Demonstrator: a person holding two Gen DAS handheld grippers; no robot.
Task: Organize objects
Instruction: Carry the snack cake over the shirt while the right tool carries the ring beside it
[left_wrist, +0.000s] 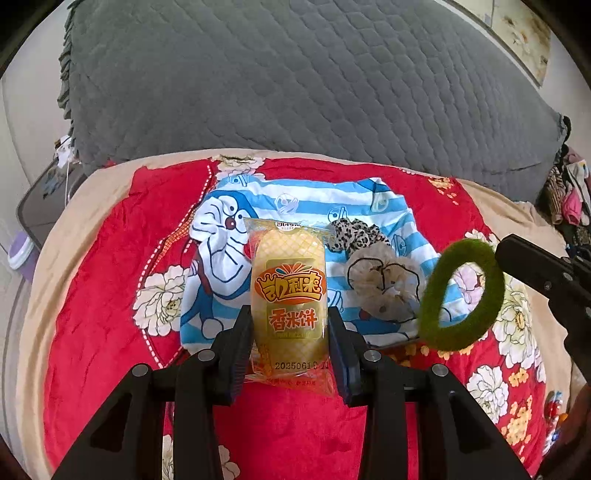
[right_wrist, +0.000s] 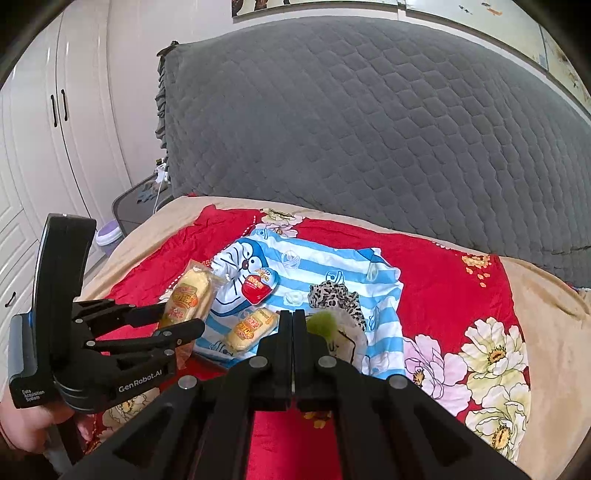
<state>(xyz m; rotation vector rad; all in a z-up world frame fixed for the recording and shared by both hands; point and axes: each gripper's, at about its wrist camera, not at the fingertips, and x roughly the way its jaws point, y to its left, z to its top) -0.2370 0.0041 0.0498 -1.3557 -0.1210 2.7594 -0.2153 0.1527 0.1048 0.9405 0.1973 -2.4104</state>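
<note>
From the left wrist camera, the left tongs (left_wrist: 290, 328) are clamped on a yellow rice cracker packet (left_wrist: 288, 295), which stands up between the two pads above the red floral blanket (left_wrist: 110, 266). Beyond it lies a blue striped cartoon cloth (left_wrist: 295, 201) carrying a leopard scrunchie (left_wrist: 354, 232) and a beige scrunchie (left_wrist: 384, 288). At the right, the right tongs (left_wrist: 496, 249) come in holding a green fuzzy ring (left_wrist: 461, 293) by its rim, clear of the bed.

The packet is slick film gripped low on its length, so I judge it could tip or slide out if the hand swings. The ring hangs close to the beige scrunchie and could snag it on the way down.

From the right wrist camera, the right tongs (right_wrist: 293, 317) are pressed shut, with only a green blur of the ring (right_wrist: 323, 323) showing past the tips. The left tongs (right_wrist: 184, 321) grip their packet (right_wrist: 190, 295) at the left. On the cloth lie a second cracker packet (right_wrist: 251, 328) and a red-and-white egg-shaped treat (right_wrist: 260, 286).

The cloth's near half is crowded, so a careless set-down may knock the egg. Its far stripes and the red blanket on the right look open. The bed's left edge drops away near the left tongs, and the grey quilted cover (right_wrist: 369, 129) rises behind.
</note>
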